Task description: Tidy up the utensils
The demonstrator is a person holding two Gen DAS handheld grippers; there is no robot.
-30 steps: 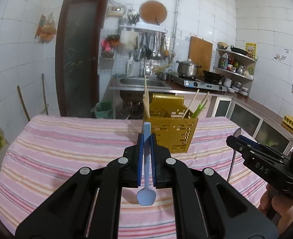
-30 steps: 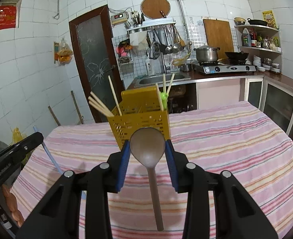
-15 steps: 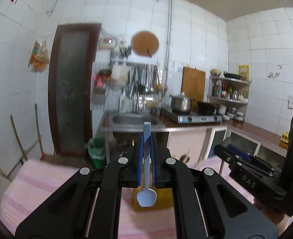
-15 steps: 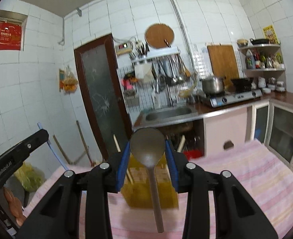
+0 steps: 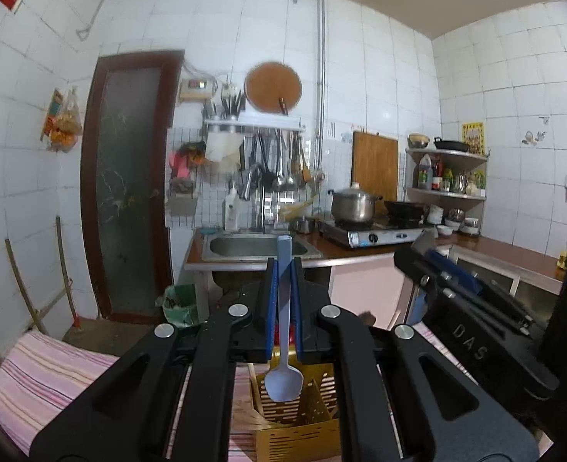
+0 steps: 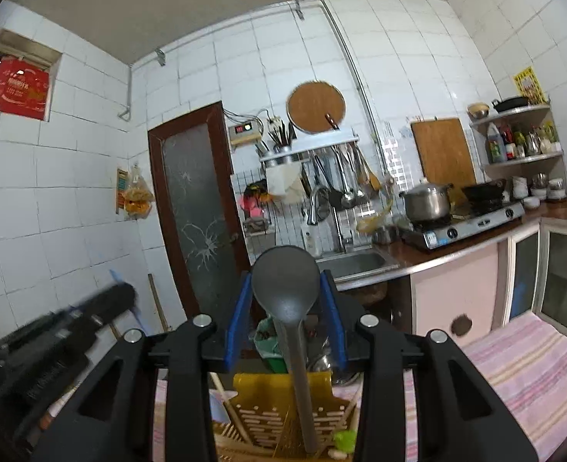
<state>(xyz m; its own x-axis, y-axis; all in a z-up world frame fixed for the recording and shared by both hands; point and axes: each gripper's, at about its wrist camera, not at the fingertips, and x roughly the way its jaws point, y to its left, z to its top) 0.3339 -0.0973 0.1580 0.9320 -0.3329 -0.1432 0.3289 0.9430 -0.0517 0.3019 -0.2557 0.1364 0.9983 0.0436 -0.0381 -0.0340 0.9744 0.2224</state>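
The left gripper (image 5: 283, 304) clamps a pale blue spoon (image 5: 284, 379) above the yellow utensil holder (image 5: 299, 437). The right gripper (image 6: 286, 319), marked "DAS", pinches a grey ladle (image 6: 286, 285) whose handle dips into that holder.

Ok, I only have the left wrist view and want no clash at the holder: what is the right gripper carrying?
Observer: The right gripper is shut on a dark grey spoon, clamped at its bowl, handle pointing down.
Operator: Where does the handle end?
Observer: Its tip shows over the open top of the yellow holder; I cannot tell whether it is inside.
Operator: Anything else in there?
Observer: Chopsticks on the left side, something green on the right.
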